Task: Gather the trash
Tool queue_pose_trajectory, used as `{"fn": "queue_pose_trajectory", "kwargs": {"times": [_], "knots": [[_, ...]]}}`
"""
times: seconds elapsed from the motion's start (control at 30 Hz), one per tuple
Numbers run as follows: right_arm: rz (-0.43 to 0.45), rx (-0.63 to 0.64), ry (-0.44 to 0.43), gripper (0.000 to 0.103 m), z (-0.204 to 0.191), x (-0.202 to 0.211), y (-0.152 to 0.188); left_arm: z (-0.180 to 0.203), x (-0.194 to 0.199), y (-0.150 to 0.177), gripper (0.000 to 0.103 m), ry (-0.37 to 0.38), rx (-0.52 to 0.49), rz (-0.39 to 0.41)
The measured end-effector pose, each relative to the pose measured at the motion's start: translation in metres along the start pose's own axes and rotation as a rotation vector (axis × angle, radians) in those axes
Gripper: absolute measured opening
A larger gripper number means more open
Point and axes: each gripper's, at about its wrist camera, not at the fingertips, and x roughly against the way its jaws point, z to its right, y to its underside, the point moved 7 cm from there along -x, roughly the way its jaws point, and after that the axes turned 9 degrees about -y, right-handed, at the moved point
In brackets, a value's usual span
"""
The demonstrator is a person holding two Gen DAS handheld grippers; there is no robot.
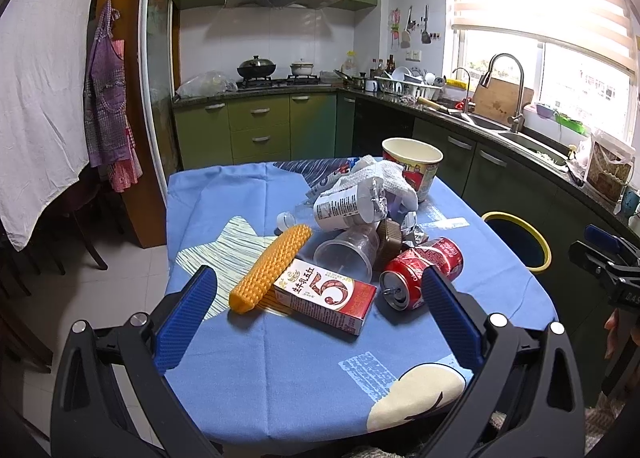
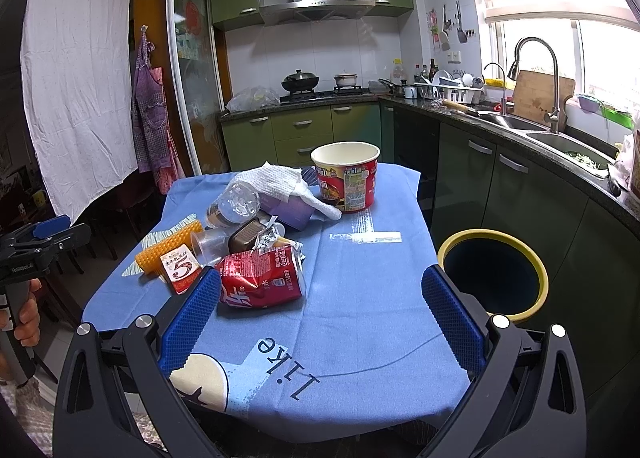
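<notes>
- Evidently the collecting had barely begun, if at all: the whole pile of trash lay on the surface (image 1: 248,358), which was covered in a blue cloth, and nothing could be seen inside the yellow-rimmed bin (image 2: 494,276), whose interior looked dark.
- That bin stood on the floor just beside the right edge of the surface, well apart from the heap.
- Nearest the left hand-held gripper (image 1: 320,322) lay a red-and-white milk carton (image 1: 326,300), with an orange bumpy roll (image 1: 270,268) touching it on the left and a crushed red can (image 1: 420,272) on its right.
- Behind these sat a clear plastic cup (image 1: 348,252) on its side, a tipped white container (image 1: 348,207), a crumpled paper towel (image 1: 394,177) and, farthest, an upright red noodle bowl (image 1: 412,167).
- Left hand-held gripper was spread wide and held nothing, hovering over the near edge with the carton between its blue fingers (image 1: 186,322) but farther off.
- Right hand-held gripper (image 2: 320,322) was likewise released and empty, its left finger just in front of the crushed can.
- By my judgement, every item remained to be picked up and dropped in the bin; the can or the carton looked like the easiest first grab.
</notes>
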Motion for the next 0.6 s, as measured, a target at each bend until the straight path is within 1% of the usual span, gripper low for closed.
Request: {"fn": "queue_pose_trajectory", "kwargs": {"times": [0.1,0.23,0.3,0.43,0.6], "knots": [[-0.029,0.005,-0.014,0.099,0.001,-0.016,-0.001,-0.003,-0.017,-0.004,0.097,0.006,0.002,-0.038],[-0.089,0.019,-0.051,0.099,0.006,-0.041,-0.017,-0.013,-0.055,-0.020,0.097,-0.019,0.004,-0.089],[-0.111,0.025,-0.047,0.099,0.013,-0.055,-0.031,-0.020,-0.079,-0.032,0.097,-0.035,0.009,-0.110],[-0.172,0.007,-0.083,0.099,0.026,-0.095,-0.066,-0.031,-0.125,-0.057,0.097,-0.046,0.012,-0.140],[-0.295,-0.022,-0.052,0.099,0.058,-0.163,-0.111,-0.040,-0.186,-0.094,0.097,-0.039,0.008,-0.159]]}}
